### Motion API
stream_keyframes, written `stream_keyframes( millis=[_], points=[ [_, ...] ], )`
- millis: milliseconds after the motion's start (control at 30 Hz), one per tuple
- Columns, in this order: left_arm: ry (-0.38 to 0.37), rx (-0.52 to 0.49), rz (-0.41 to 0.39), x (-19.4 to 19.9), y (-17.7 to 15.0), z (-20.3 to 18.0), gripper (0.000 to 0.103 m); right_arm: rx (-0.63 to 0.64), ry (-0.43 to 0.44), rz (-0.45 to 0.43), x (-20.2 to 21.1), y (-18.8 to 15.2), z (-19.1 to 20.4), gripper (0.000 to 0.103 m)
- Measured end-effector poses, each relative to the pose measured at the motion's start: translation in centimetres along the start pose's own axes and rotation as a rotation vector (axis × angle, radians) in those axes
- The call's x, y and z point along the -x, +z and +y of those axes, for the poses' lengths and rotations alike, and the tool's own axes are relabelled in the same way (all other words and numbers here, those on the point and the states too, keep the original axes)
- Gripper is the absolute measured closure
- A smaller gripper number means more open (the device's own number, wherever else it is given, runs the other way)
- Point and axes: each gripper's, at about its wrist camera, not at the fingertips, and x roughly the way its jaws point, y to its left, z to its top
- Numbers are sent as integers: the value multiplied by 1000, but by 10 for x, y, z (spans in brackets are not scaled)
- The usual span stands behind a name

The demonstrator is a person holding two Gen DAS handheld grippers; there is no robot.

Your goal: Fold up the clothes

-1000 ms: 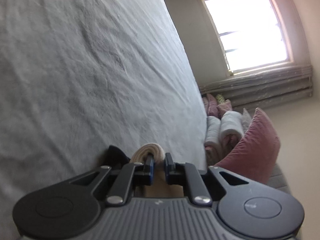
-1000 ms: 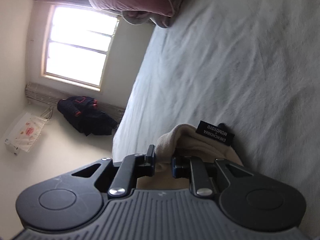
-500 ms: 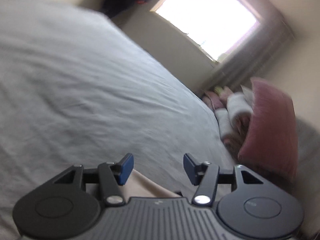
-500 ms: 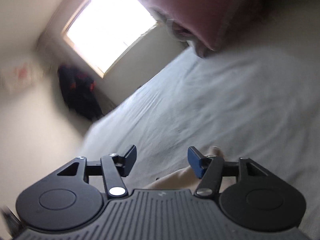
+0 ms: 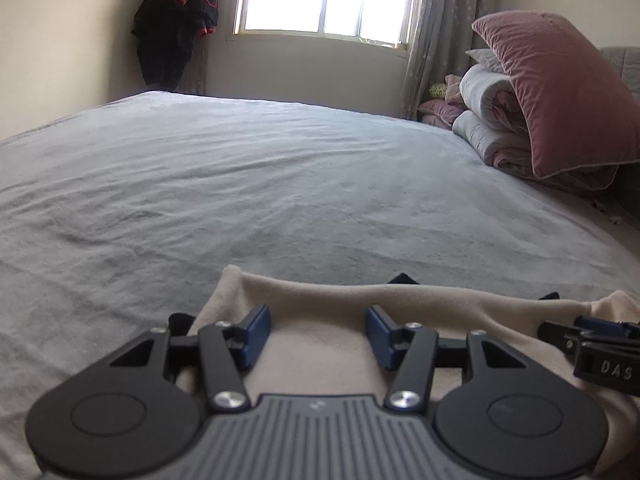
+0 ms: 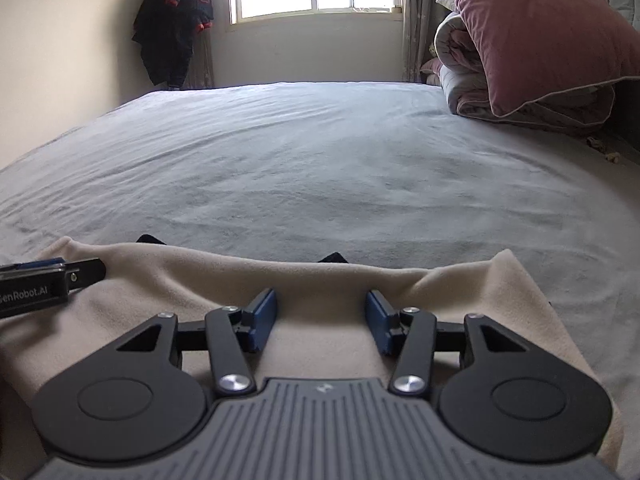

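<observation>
Both tongs have let go of the beige cloth they pinched a second ago and have rolled upright, so the bed now lies level before us instead of tilted.

From the left wrist view, we see the left tongs [image 5: 316, 334] standing about half wide, with nothing pressed between the blue pads [image 5: 256, 334]. The beige garment [image 5: 340, 300] lies flat on the grey bed [image 5: 280, 184], directly under and just ahead of the tongs. Its folded far edge runs crosswise, from left to right, with small dark bits of fabric peeking out beyond it. The right tongs [image 5: 592, 330] show at the right margin, resting over the same garment near its right end.

From the right wrist view, we see the right tongs [image 6: 320, 326] also about half wide and closing a little, empty, with the garment [image 6: 320, 280] beneath them and its far edge just past the pads. The left tongs [image 6: 52, 276] reach in from the left edge over the cloth's left part.

We judge that the garment's long axis runs side to side between the two hands, each nearer its own end. A next fold would likely take one end across toward the other. The pink pillow [image 6: 528, 28] and rolled bedding [image 5: 492, 120] stay well apart.
</observation>
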Motion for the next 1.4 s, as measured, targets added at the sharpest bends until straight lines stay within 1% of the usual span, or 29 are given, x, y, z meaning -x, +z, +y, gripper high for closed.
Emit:
stream_keyframes(
  millis=[133, 233, 300, 367, 433, 500, 567, 633, 700, 733, 800, 867, 933, 1033, 1067, 1133, 1167, 1233, 1267, 1333, 1400],
  points=[
    [-30, 44, -18, 5, -2, 8, 48, 8, -11, -9, -1, 3, 4, 50],
    [-83, 112, -33, 13, -4, 20, 48, -21, -1, -26, 0, 3, -1, 47],
    [-123, 157, -36, 18, -5, 30, 49, -62, 7, -33, 3, 4, -7, 42],
    [-140, 177, -27, 23, -4, 37, 53, -75, 26, -21, 2, 6, -11, 41],
    [-140, 180, -7, 27, -2, 43, 60, -81, 48, -7, 1, 9, -15, 41],
    [-135, 186, 15, 28, 1, 50, 63, -62, 59, 8, 1, 12, -17, 41],
    [-126, 223, 30, 33, 5, 58, 66, -58, 56, 18, 2, 14, -22, 41],
    [-154, 244, 16, 42, 11, 62, 65, -87, 35, 14, 6, 17, -27, 41],
    [-177, 221, -22, 53, 15, 58, 64, -132, 25, -9, 14, 21, -30, 38],
    [-179, 201, -20, 53, 16, 52, 64, -137, 40, -20, 17, 22, -29, 38],
    [-180, 166, 5, 48, 18, 38, 64, -105, 68, -30, 22, 24, -20, 38],
    [-190, 127, 35, 43, 21, 23, 64, -26, 57, -33, 24, 23, -7, 38],
    [-245, 78, 74, 38, 25, 1, 64, 17, 29, -33, 23, 21, -4, 38],
    [-302, 1, 140, 19, 25, -34, 64, -10, 14, 0, 16, 18, -16, 38],
    [-295, -24, 152, 11, 23, -44, 64, -31, 16, 6, 14, 16, -22, 38],
    [-254, -69, 163, -4, 18, -60, 64, -50, -1, 12, 11, 15, -33, 38],
    [-224, -101, 154, -9, 16, -65, 67, -50, -18, 14, 9, 14, -39, 40],
    [-152, -167, 118, -11, 14, -68, 81, -45, -58, 13, 4, 11, -48, 43],
    [-126, -174, 106, -9, 14, -66, 83, -52, -73, 9, 3, 11, -53, 44],
    [-55, -154, 95, -4, 15, -49, 83, -78, -91, 3, 3, 11, -60, 47],
    [19, -124, 90, 2, 16, -27, 79, -83, -99, -1, 3, 11, -62, 47]
  ],
)
